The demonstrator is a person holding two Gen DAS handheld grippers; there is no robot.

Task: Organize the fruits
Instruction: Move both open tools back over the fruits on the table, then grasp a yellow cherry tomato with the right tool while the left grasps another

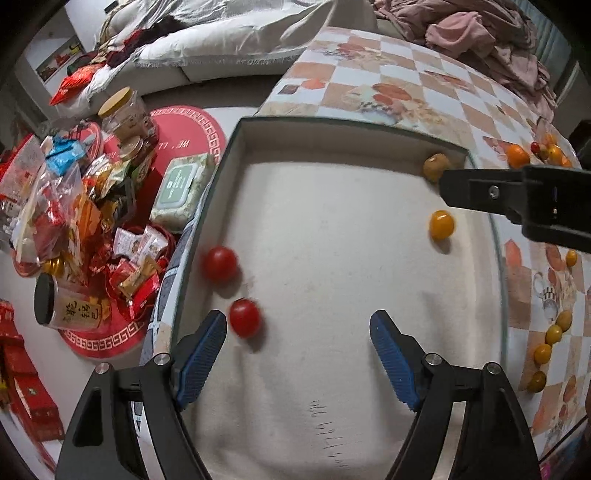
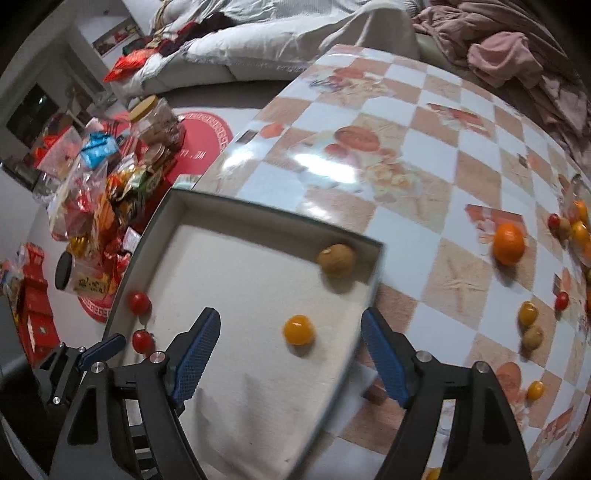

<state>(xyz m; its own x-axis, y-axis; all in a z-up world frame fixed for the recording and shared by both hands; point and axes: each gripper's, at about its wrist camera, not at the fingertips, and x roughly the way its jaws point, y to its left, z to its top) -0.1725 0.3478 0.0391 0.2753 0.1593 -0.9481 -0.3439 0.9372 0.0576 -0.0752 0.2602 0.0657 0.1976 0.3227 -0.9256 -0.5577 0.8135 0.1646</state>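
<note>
Two red tomatoes (image 1: 221, 264) (image 1: 244, 317) lie at the tray's (image 1: 332, 127) nine o'clock edge, a yellow tomato (image 1: 441, 224) and brown fruit (image 1: 435, 166) toward two o'clock. More fruit, including an orange (image 2: 509, 243), dots the worktop (image 2: 388, 122). Left tongs (image 1: 298, 363) and right tongs (image 2: 291, 360) gape wide, empty.

Clutter beside the checked tablecloth (image 2: 436, 155)

Snack packets (image 1: 74, 206), lidded jar (image 1: 123, 110), wipes pack (image 1: 181, 192) — red mat (image 1: 192, 129) underneath; pink clothes (image 1: 480, 33) behind.

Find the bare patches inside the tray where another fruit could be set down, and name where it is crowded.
The tray is bare across its middle, between the two red tomatoes on the left and the yellow tomato on the right. The far-left corner is also free. The brown fruit fills the far-right corner. The table is crowded at its right edge, around the orange.
</note>
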